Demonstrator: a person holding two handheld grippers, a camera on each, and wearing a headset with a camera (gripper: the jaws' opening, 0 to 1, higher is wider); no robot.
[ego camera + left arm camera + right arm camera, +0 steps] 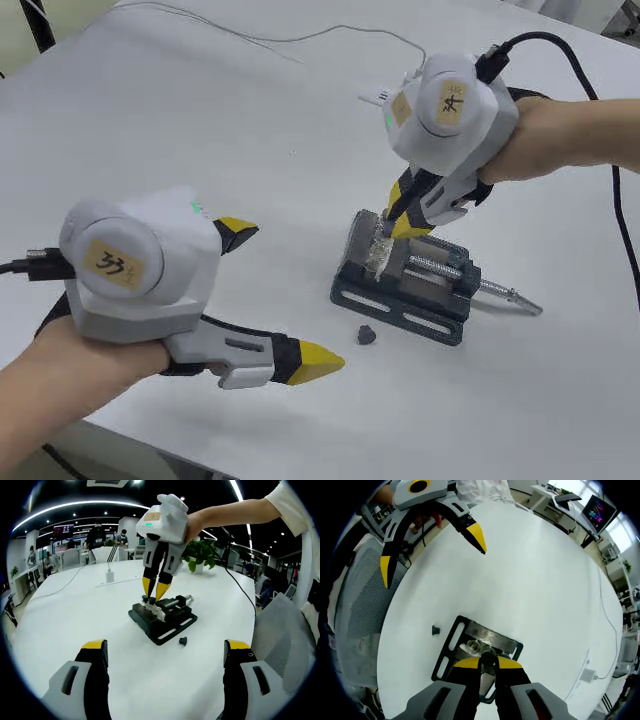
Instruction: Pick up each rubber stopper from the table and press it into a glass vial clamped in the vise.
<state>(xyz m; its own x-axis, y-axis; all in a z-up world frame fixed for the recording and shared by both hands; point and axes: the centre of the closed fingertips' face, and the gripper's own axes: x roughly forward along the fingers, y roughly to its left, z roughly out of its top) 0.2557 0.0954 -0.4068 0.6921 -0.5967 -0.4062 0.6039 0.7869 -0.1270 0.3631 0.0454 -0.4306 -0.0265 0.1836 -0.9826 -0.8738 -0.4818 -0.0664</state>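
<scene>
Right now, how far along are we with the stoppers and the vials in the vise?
Done: I cannot tell whether any vial is already sealed. In hand: the right gripper is shut on a dark stopper, held at a vial in the vise. Left: one loose stopper lies on the table beside the vise; the open left gripper hovers apart from it.

We find open table [200, 130] left and far of the vise [405, 285]. Right gripper [398, 222], jaws nipped on a dark stopper [487, 655], blocks its top. Loose stopper [366, 335] lies just near of it. Left gripper [288, 296], jaws wide, hangs near left. Cable [280, 41] crosses far side.
</scene>
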